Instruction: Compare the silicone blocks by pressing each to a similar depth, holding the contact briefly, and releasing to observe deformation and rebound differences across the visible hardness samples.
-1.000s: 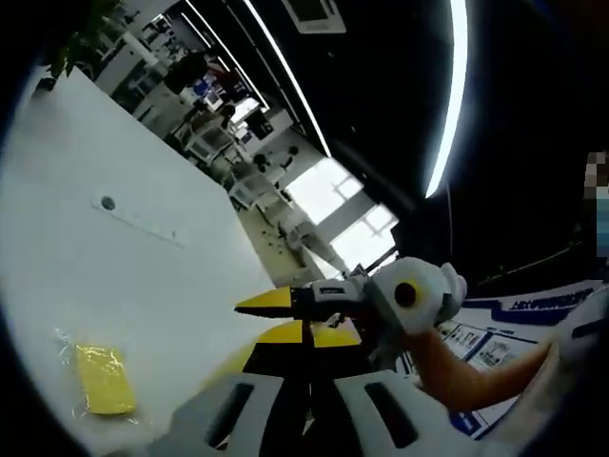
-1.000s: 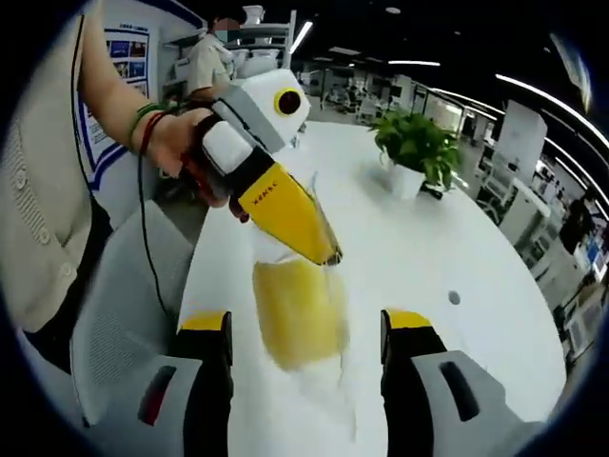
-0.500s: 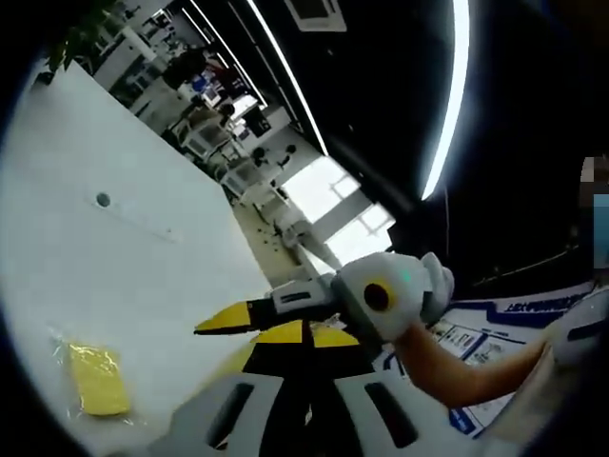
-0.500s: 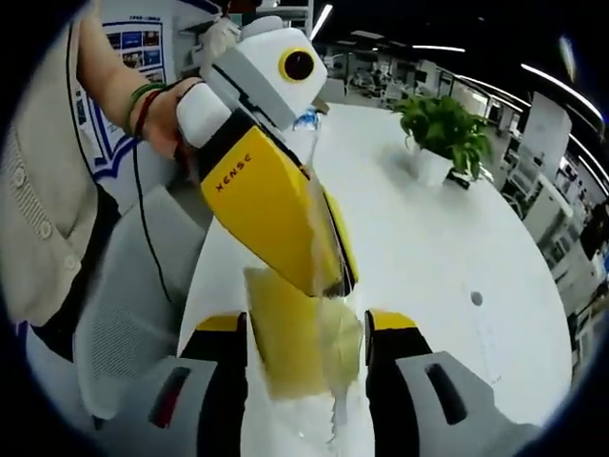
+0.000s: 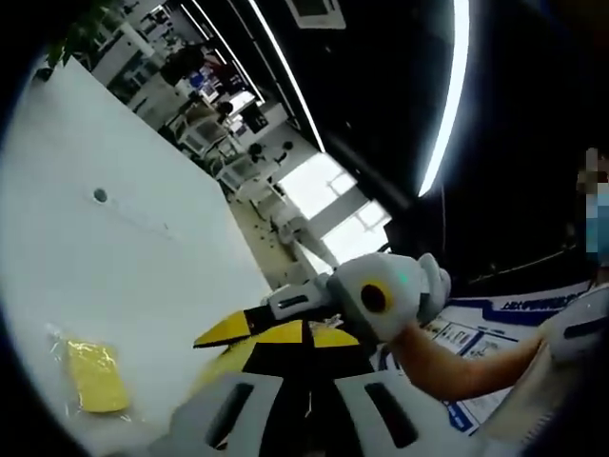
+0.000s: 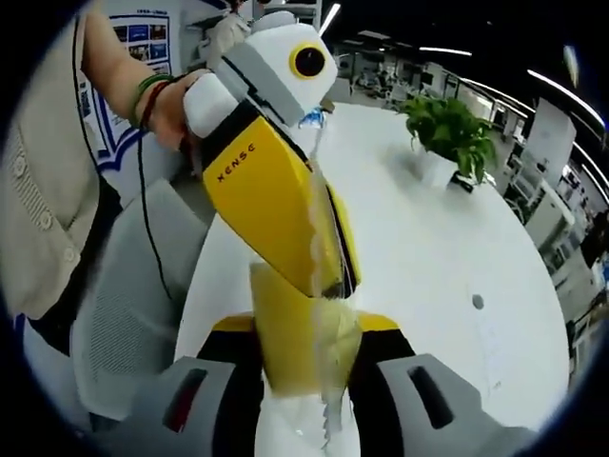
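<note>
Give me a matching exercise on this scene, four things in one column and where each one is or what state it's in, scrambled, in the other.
Things:
1. yellow block in a clear bag
2. second yellow block
3. potted plant
4. left hand-held gripper

Places or states:
A. standing far back on the white table
B. lying alone on the table, nothing touching it
C. squeezed between the right hand-held gripper's jaws
D. coming down from above, tips shut on the top of the bagged block

Pairs: 1-C, 2-B, 3-A, 4-D
</note>
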A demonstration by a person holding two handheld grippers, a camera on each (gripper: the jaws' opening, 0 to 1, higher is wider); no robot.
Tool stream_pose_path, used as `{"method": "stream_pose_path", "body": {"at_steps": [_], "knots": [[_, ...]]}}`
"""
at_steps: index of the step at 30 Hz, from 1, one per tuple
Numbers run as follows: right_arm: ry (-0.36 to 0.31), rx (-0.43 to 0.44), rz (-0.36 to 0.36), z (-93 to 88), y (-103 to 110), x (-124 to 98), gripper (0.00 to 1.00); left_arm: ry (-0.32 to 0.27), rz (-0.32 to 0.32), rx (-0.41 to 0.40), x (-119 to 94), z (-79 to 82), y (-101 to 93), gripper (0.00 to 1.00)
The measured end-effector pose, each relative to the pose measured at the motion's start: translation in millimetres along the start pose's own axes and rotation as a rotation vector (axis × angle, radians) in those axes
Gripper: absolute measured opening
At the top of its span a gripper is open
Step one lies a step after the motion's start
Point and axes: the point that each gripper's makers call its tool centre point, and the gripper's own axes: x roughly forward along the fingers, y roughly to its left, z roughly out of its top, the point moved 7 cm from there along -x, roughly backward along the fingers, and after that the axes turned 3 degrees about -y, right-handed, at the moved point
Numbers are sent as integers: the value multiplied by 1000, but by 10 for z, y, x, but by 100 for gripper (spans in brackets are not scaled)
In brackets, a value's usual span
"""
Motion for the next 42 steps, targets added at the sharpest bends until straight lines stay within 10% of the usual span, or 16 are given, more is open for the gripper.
{"method": "stream_pose_path", "body": {"at_steps": [17, 42], "knots": [[27, 147, 109, -72, 225, -67, 15, 67, -22, 94, -11, -127, -87, 0], [34, 327, 202, -188, 346, -62, 13, 187, 7, 475, 51, -206, -172, 0]]}}
